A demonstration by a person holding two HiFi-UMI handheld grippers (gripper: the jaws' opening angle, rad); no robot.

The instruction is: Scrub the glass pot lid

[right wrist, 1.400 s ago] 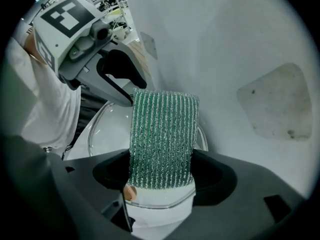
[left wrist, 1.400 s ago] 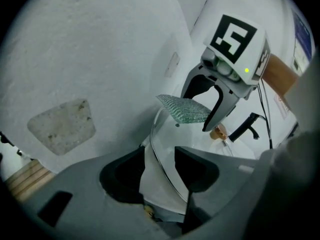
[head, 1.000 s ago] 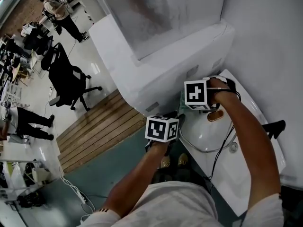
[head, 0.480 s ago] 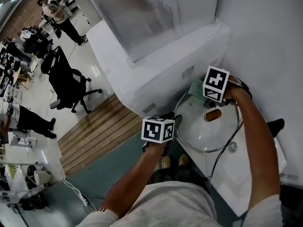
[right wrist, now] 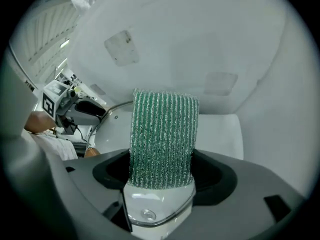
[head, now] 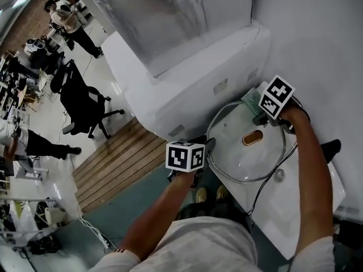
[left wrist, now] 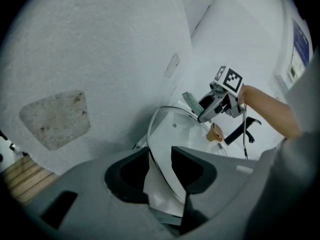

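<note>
The glass pot lid [head: 244,154] with a brown knob [head: 252,137] is tilted over the white sink. My left gripper [head: 207,149] is shut on its near rim; in the left gripper view the metal rim [left wrist: 152,156] runs between the jaws of that gripper [left wrist: 160,166]. My right gripper [head: 256,112] is shut on a green scrub pad [head: 249,99] at the lid's far edge. In the right gripper view the ribbed pad [right wrist: 162,134] stands up out of the gripper [right wrist: 162,171] and hides the spot beneath it; the lid [right wrist: 112,129] shows to its left.
The white sink [head: 300,203] has a drain [head: 278,175] and a black tap lever [head: 330,150]. A white ledge and wall [head: 187,89] rise close behind the lid. To the left lie wooden floor slats [head: 113,163], an office chair [head: 79,98] and people farther off.
My right gripper has carried the scrub pad across the lid from near the left gripper to the far upper-right rim, rolling as it went. The left gripper and lid have stayed put.
</note>
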